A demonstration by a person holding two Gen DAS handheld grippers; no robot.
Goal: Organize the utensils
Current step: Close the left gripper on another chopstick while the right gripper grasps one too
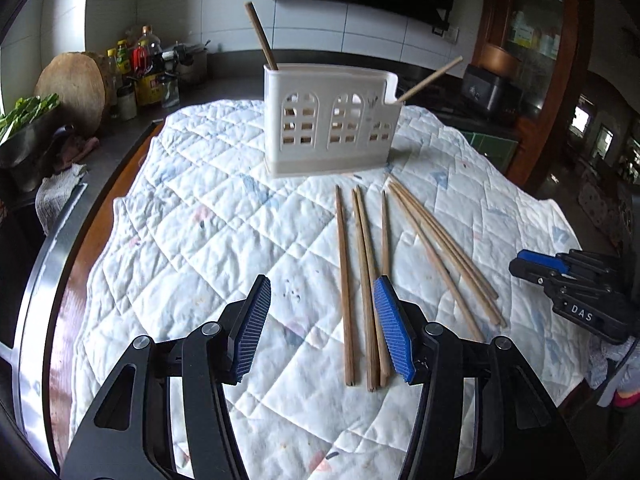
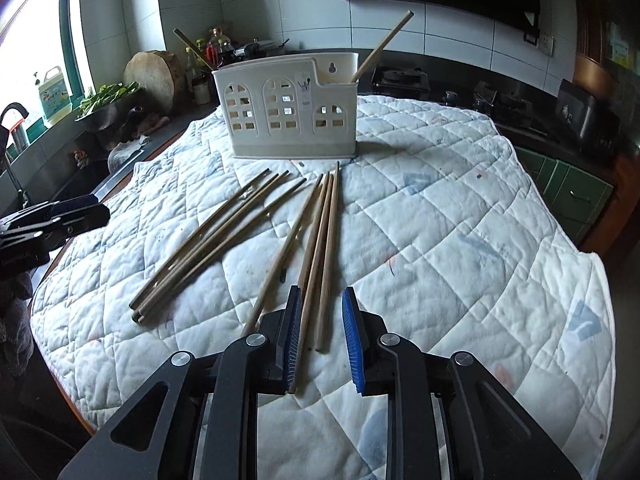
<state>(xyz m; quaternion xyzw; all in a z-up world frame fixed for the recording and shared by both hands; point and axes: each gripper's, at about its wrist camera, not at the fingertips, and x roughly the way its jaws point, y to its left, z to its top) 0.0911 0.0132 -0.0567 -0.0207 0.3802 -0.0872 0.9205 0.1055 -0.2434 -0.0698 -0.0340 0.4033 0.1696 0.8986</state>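
Observation:
A white slotted utensil holder stands at the far side of a quilted cloth. One chopstick leans out of its left end and another out of its right end. Several darker chopsticks and several paler ones lie loose on the cloth. My left gripper is open above the near ends of the darker ones. My right gripper is open narrowly, the paler chopsticks' near ends lying in its gap.
A round chopping block, bottles and a metal bowl of greens crowd the counter at the left. A sink edge runs along the table's left side. A stove is behind the holder.

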